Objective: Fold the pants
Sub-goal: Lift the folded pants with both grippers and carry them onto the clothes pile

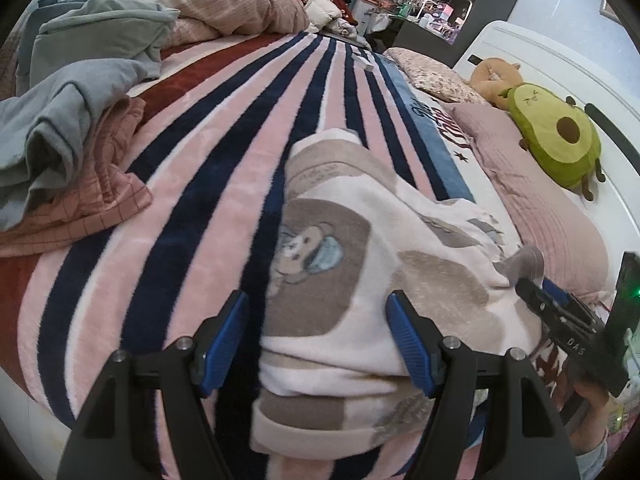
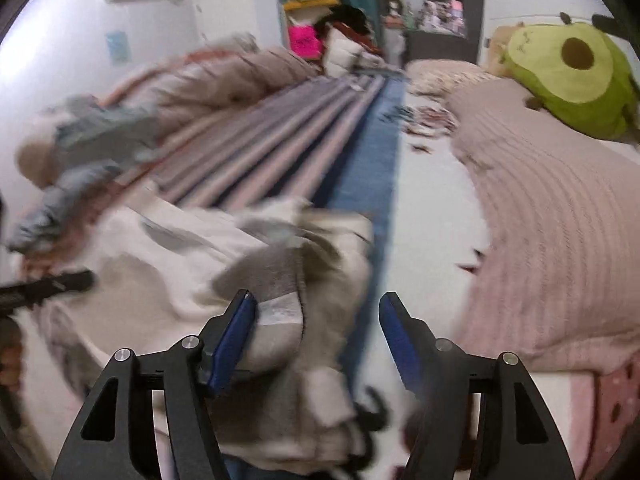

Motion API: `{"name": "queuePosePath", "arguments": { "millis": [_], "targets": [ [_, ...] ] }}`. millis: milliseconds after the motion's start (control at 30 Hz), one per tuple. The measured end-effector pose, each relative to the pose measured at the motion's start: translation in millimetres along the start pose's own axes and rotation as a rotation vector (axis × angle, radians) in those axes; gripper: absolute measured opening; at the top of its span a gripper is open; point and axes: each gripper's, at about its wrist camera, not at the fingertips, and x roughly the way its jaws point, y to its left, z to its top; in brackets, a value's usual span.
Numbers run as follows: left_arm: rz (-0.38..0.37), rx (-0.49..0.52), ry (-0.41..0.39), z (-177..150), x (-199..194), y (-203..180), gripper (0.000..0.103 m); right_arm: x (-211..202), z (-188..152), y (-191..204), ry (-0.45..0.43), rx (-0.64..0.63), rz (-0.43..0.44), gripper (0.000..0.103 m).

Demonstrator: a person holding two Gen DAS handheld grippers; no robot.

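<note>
Cream fleece pants [image 1: 360, 240] with brown patches and a cartoon monkey lie bunched on a pink and navy striped blanket [image 1: 192, 184]. My left gripper [image 1: 318, 320] hovers open over their near end; the fabric fills most of the gap and the left pad stands clear of it. At the right edge of the left wrist view, my right gripper [image 1: 534, 282] sits by a grey cuff [image 1: 524, 260] sticking up. In the blurred right wrist view the right gripper [image 2: 318, 336] is open. The grey cuff [image 2: 276, 320] rests against its left pad, and the right pad is clear of it.
A heap of grey and pink clothes [image 1: 72, 120] lies on the blanket's left side. An avocado plush [image 1: 556, 132] and a pink pillow [image 1: 540, 208] lie to the right, by the white headboard [image 1: 560, 60]. A crumpled duvet [image 1: 240, 12] covers the far end.
</note>
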Motion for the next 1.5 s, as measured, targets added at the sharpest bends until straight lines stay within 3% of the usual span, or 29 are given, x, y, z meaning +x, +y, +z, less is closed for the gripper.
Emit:
{"name": "queuePosePath", "arguments": {
  "millis": [67, 200, 333, 367, 533, 600, 667, 767, 800, 833, 867, 900, 933, 967, 1033, 1133, 1267, 1500],
  "targets": [
    [-0.026, -0.012, 0.002, 1.0, 0.6, 6.6, 0.067, 1.5, -9.7, -12.2, 0.04, 0.027, -0.003, 0.07],
    [-0.054, -0.009, 0.0, 7.0, 0.9, 11.2, 0.067, -5.5, -10.9, -24.4, 0.09, 0.082, 0.069, 0.073],
    [-0.1, -0.012, -0.02, 16.6, -0.5, 15.5, 0.068, -13.2, 13.5, -23.0, 0.037, 0.142, 0.288, 0.075],
    [-0.103, -0.017, -0.017, 19.1, 2.9, 17.9, 0.068, -8.4, 18.2, -21.6, 0.038, 0.149, 0.301, 0.077],
    [-0.185, -0.071, 0.028, 20.6, 25.0, 33.2, 0.068, 23.2, 19.4, -31.1, 0.102, 0.166, 0.163, 0.076],
    [-0.227, -0.07, 0.051, 18.3, 31.3, 34.7, 0.068, 27.0, 13.1, -39.2, 0.126, 0.186, 0.22, 0.076],
    [-0.263, -0.075, 0.082, 16.3, 39.4, 33.5, 0.068, 33.6, 6.3, -42.5, 0.181, 0.202, 0.337, 0.076],
    [-0.26, -0.056, 0.094, 14.4, 43.6, 28.1, 0.068, 38.0, 5.2, -35.8, 0.219, 0.168, 0.405, 0.077],
    [-0.261, -0.055, 0.093, 14.0, 43.2, 26.6, 0.063, 38.7, 5.2, -32.1, 0.23, 0.165, 0.435, 0.076],
    [-0.276, -0.066, 0.1, 13.7, 44.0, 25.4, 0.047, 41.4, 4.5, -25.4, 0.256, 0.172, 0.514, 0.068],
    [-0.309, -0.078, 0.117, 13.2, 46.1, 23.3, 0.04, 43.4, 1.9, -19.7, 0.278, 0.178, 0.552, 0.057],
    [-0.306, -0.081, 0.121, 13.1, 46.8, 20.5, 0.039, 46.1, -0.6, -11.8, 0.29, 0.166, 0.552, 0.056],
    [-0.281, -0.062, 0.11, 12.5, 46.2, 16.4, 0.034, 46.1, -1.2, -3.6, 0.29, 0.127, 0.514, 0.05],
    [-0.27, -0.05, 0.099, 12.3, 44.5, 14.0, 0.032, 44.6, 0.8, 1.7, 0.284, 0.106, 0.492, 0.035],
    [-0.274, -0.059, 0.082, 14.3, 38.7, 15.5, 0.024, 39.0, 8.3, 5.9, 0.27, 0.119, 0.504, 0.025],
    [-0.286, -0.025, 0.017, 24.3, 15.9, 17.2, 0.022, 24.1, 26.2, 19.9, 0.217, 0.063, 0.502, 0.022],
    [-0.246, 0.023, -0.098, 51.1, -29.1, 33.7, 0.022, 14.5, 59.1, 50.1, 0.174, 0.019, 0.559, 0.022],
    [-0.145, 0.004, -0.268, 98.7, -99.2, 108.6, 0.022, 13.9, 134.6, 157.0, 0.088, -0.149, 0.686, 0.022]
  ]
}}
